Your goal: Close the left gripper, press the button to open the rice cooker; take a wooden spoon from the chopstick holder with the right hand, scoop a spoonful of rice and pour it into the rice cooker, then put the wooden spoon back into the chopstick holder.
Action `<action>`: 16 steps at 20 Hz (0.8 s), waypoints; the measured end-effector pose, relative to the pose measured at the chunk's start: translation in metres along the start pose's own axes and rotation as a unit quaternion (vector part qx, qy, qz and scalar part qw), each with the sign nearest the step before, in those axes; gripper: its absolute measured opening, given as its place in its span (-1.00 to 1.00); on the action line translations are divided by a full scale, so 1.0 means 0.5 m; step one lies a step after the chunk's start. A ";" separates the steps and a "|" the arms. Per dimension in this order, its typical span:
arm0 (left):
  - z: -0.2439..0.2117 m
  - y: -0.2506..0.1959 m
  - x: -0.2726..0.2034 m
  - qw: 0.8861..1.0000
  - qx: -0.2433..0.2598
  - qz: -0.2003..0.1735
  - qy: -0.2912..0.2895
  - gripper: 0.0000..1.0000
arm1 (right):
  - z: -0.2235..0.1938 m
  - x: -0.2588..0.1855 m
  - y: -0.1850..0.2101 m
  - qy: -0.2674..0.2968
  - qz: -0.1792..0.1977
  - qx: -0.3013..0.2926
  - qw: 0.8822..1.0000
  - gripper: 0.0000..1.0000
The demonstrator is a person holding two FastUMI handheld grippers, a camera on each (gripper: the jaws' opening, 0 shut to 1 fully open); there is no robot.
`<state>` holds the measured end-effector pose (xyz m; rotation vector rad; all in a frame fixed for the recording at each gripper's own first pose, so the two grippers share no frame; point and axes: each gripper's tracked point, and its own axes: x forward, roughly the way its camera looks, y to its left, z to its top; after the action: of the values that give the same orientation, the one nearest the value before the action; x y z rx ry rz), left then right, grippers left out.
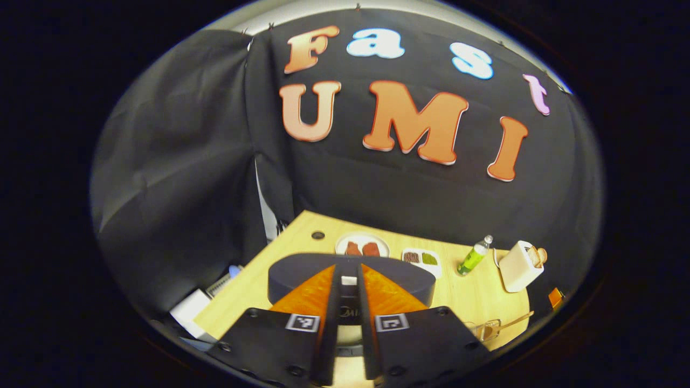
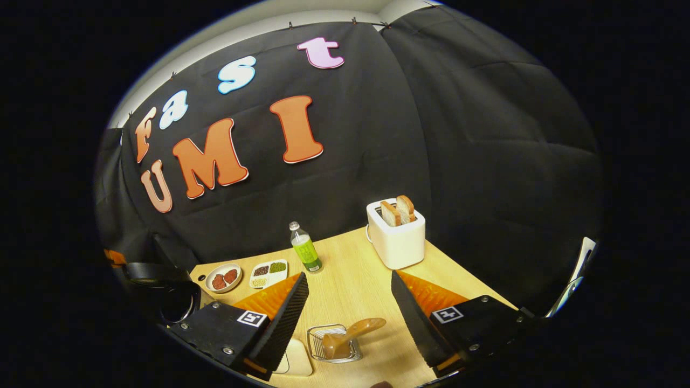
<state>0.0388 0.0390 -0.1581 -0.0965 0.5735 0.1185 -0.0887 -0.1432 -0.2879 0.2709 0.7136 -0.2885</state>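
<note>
The dark rice cooker [image 1: 302, 275] sits right in front of my left gripper [image 1: 349, 268]. The jaws stand nearly together, with nothing held, and the tips are at the cooker's small white button [image 1: 349, 280]. In the right gripper view the cooker [image 2: 175, 302] is at the far left, its dark lid seemingly lifted over a shiny-rimmed opening. My right gripper [image 2: 349, 277] stands open above the table. Below and between its fingers, a wire chopstick holder [image 2: 323, 350] carries the wooden spoon [image 2: 356, 328], untouched. The holder [image 1: 488, 328] also lies at the left view's lower right.
On the wooden table [image 2: 356, 285] stand a white toaster [image 2: 396, 237] with bread slices, a green bottle [image 2: 306, 250], a white tray of grains [image 2: 268, 273] and a plate with reddish food [image 2: 223, 278]. A white rounded object [image 2: 299, 358] lies beside the holder.
</note>
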 end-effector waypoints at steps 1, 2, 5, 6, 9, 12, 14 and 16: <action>0.027 -0.001 -0.010 0.999 0.016 0.003 -0.032 -0.29 | -0.019 0.007 -0.002 0.012 0.000 0.002 1.000 0.92; 0.043 -0.007 -0.023 0.998 0.032 0.008 -0.054 -0.09 | -0.038 0.014 -0.006 0.025 0.000 0.005 1.000 0.92; 0.063 -0.016 -0.059 0.992 0.080 0.031 -0.092 0.27 | -0.090 0.035 -0.011 0.057 -0.003 0.021 0.998 0.89; 0.062 -0.029 -0.063 0.992 0.083 0.025 -0.096 0.48 | -0.110 0.046 -0.013 0.067 -0.004 0.025 0.997 0.89; 0.061 -0.040 -0.085 0.991 0.078 0.021 -0.106 0.74 | -0.180 0.072 -0.025 0.108 -0.015 0.041 0.993 0.88; 0.051 -0.037 -0.097 0.991 0.084 0.030 -0.101 0.78 | -0.231 0.099 -0.024 0.141 -0.015 0.070 0.987 0.88; 0.045 -0.040 -0.106 0.991 0.086 0.035 -0.097 0.78 | -0.267 0.118 -0.022 0.162 -0.013 0.084 0.983 0.85; 0.040 -0.033 -0.116 0.990 0.094 0.047 -0.097 0.78 | -0.286 0.137 -0.018 0.171 -0.013 0.104 0.980 0.65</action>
<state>0.0034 0.0201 -0.1089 0.1255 0.3928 0.1634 -0.1282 -0.1143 -0.4390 0.5188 1.0291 -0.3457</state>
